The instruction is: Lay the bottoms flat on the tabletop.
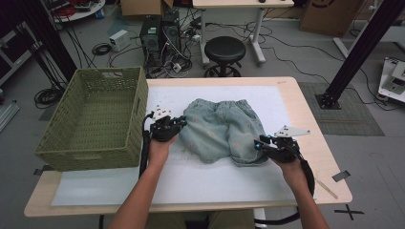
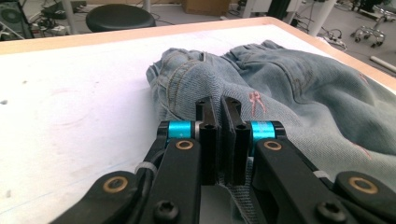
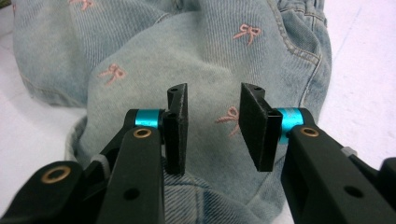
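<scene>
While the left claw (image 2: 219, 135) pinches the denim shorts (image 2: 289, 93), the right claw (image 3: 212, 126) gapes above them.

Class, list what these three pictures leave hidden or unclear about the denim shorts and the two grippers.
- High view: the left gripper covers the edge of the denim shorts it pinches.
- Left gripper view: its shut jaws hide how much cloth sits between them.
- Right gripper view: the shorts' hem runs behind the right gripper.
- High view: the embroidered bows are too small.

Dim, soft high view; gripper views brighter, near parts blurred.
</scene>
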### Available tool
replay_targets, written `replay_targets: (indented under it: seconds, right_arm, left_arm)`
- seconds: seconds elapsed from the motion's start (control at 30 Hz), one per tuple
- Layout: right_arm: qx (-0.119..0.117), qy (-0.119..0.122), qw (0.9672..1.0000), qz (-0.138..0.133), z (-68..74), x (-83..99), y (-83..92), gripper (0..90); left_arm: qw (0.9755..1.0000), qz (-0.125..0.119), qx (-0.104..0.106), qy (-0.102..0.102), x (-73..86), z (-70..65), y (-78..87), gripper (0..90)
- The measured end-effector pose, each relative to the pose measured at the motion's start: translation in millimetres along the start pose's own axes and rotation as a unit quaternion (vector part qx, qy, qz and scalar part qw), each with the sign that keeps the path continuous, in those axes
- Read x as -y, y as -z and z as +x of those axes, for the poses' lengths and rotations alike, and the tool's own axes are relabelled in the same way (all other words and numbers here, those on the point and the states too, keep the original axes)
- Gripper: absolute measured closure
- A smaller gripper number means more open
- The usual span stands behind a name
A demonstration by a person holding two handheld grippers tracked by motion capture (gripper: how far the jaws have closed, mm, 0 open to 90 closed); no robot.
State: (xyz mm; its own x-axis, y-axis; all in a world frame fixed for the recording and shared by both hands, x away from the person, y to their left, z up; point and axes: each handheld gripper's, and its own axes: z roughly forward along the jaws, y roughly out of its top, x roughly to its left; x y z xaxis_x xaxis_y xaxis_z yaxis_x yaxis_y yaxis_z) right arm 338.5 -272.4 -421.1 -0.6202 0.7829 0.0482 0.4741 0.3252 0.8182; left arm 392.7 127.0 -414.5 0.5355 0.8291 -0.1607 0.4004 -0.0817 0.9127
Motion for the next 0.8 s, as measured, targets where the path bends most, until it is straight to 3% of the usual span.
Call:
replay_targets:
  seconds: [0.13,0.2,0.33,0.4,0.57,0.6,0.7,0.8]
  right_arm:
    - [-0.005,0.017,0.999,0.04,3.7,2.4,-7.9,64.0]
    - [-0.014,0.025,0.9976,0.062,6.7,6.9,-10.2,69.3]
    - [-0.021,0.048,0.9937,0.099,11.2,18.9,-12.9,77.5]
    - [-0.026,0.049,0.9937,0.097,11.5,23.2,-10.2,79.4]
    - [-0.054,0.067,0.9893,0.118,11.5,26.9,4.4,81.0]
    - [-0.049,0.065,0.9907,0.109,10.7,26.5,7.8,75.7]
    - [-0.041,0.029,0.9976,0.049,6.6,18.9,14.1,62.6]
    - [-0.017,0.001,0.9998,0.011,3.4,5.9,9.2,51.4]
  left_arm:
    - [0.9999,0.004,0.011,-0.004,2.0,-3.1,-2.3,80.4]
    - [0.9999,0.006,0.01,-0.007,2.7,-4.5,-2.5,70.4]
    - [0.9998,0.008,0.017,0.0,4.3,-3.6,-2.6,59.1]
    - [0.9999,0.007,0.015,-0.001,4.9,-3.1,-1.2,55.9]
    - [0.9999,0.0,0.017,0.001,6.8,0.4,2.3,53.0]
    - [0.9998,0.0,0.019,0.003,7.5,1.2,2.0,51.6]
    - [0.9997,0.001,0.022,0.005,9.5,1.1,1.1,49.4]
    - [0.9995,-0.005,0.031,0.001,10.2,0.1,0.7,47.7]
